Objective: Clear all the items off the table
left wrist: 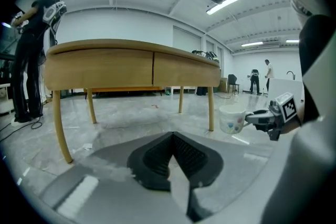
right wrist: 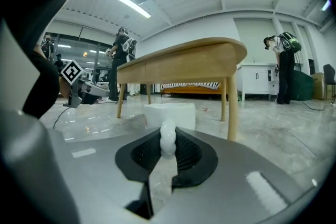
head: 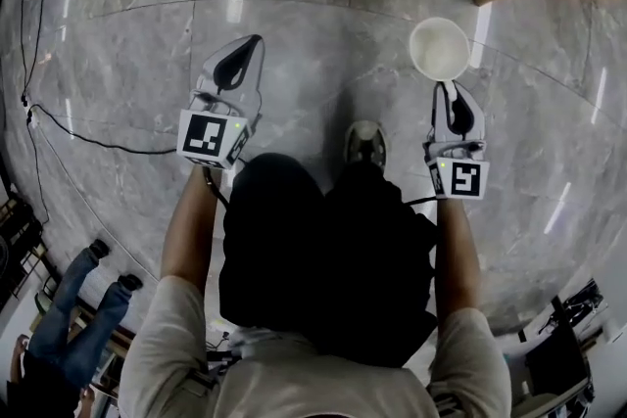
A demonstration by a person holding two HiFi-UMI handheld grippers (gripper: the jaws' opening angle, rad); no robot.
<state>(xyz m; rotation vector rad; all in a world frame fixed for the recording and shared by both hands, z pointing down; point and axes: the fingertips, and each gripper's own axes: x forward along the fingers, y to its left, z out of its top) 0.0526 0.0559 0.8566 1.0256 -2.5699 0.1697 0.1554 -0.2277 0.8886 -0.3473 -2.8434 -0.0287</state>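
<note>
Grey marble floor [head: 294, 44] fills the head view, seen steeply from above, with reflected ceiling lights streaking across it. A wooden table [left wrist: 131, 65] with a curved apron and slim, splayed legs stands ahead of the person; only its near edge crosses the top of the head view, and its top surface is not visible in any view. The person [head: 313, 250], in dark trousers and a pale shirt, stands on the floor near the table, both forearms extended forward; one shoe [head: 365, 145] shows between the arms. A bystander's legs in jeans [head: 83, 294] appear at lower left, and other people stand in the background of both gripper views. The left gripper [head: 253, 44] points towards the table, its jaws pressed together with nothing between them. The right gripper [head: 446, 85] has its jaws pinching the handle [right wrist: 168, 139] of a white cup [head: 439, 49]. The cup is held upright, mouth upward, off the table and above the floor, near one table leg; a small floral print shows on its side in the left gripper view. A thin black cable [head: 88, 140] trails across the floor at left, well apart from both grippers.
</note>
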